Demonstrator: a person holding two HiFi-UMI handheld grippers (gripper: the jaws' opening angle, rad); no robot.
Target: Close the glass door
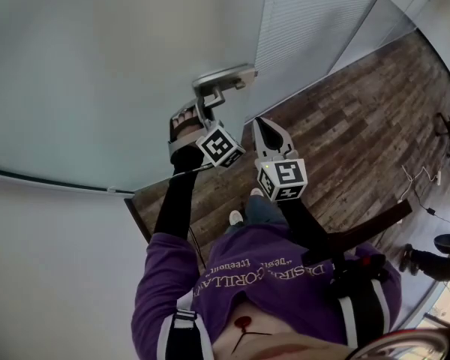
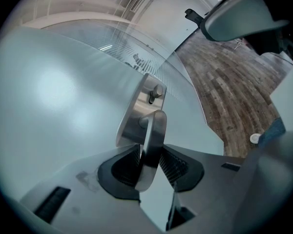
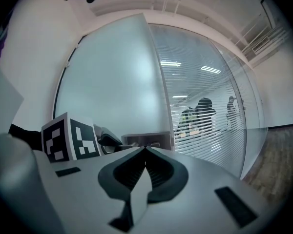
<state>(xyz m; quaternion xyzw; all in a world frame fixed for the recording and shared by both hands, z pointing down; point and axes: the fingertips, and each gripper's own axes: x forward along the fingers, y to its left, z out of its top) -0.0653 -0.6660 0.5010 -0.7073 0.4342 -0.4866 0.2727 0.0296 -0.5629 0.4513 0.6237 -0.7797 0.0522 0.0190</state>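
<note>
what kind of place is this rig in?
Probably an office interior: a frosted glass door with a metal lever handle, a glass partition with blind-like stripes and people standing behind it, and wood-plank flooring.

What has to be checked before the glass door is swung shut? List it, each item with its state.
1. Left gripper on the door handle: ok, lever clamped between the pads.
2. Right gripper empty: ok, jaws together, nothing between them.
3. Glass door shut: not ok, its handle edge stands free in front of the striped glass wall.
4. Shoe clear of the door's swing: cannot tell.
5. Frame and latch side: cannot tell, out of view.
</note>
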